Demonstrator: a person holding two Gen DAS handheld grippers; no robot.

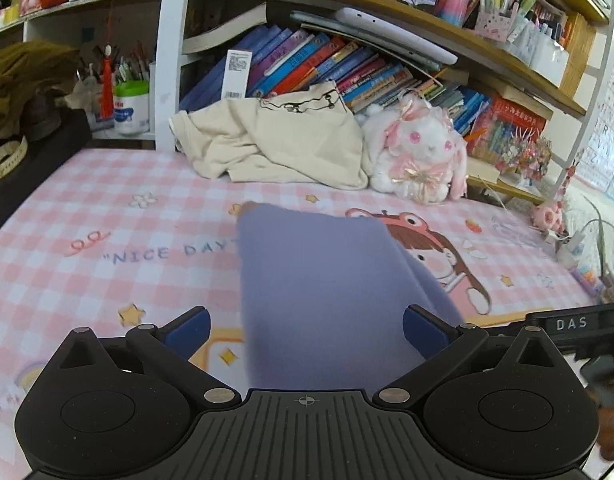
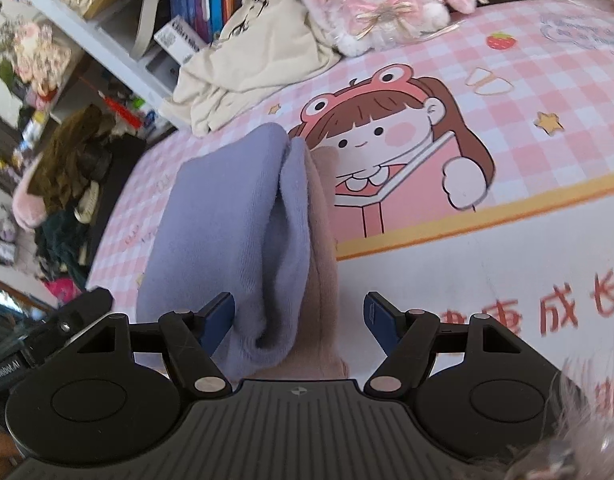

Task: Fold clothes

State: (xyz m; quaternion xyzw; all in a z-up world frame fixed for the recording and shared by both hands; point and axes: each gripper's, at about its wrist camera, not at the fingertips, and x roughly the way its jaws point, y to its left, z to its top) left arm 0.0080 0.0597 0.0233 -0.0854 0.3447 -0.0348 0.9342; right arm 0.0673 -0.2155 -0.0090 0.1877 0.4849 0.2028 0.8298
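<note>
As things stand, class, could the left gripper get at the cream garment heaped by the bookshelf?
Probably yes. The left gripper is open, and beyond the lilac cloth only bare checked cover lies before the cream garment.

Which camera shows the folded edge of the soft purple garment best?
The right wrist view: the soft purple garment shows its layered fold and pinkish-brown lining. The left wrist view shows only its blurred flat purple face.
</note>
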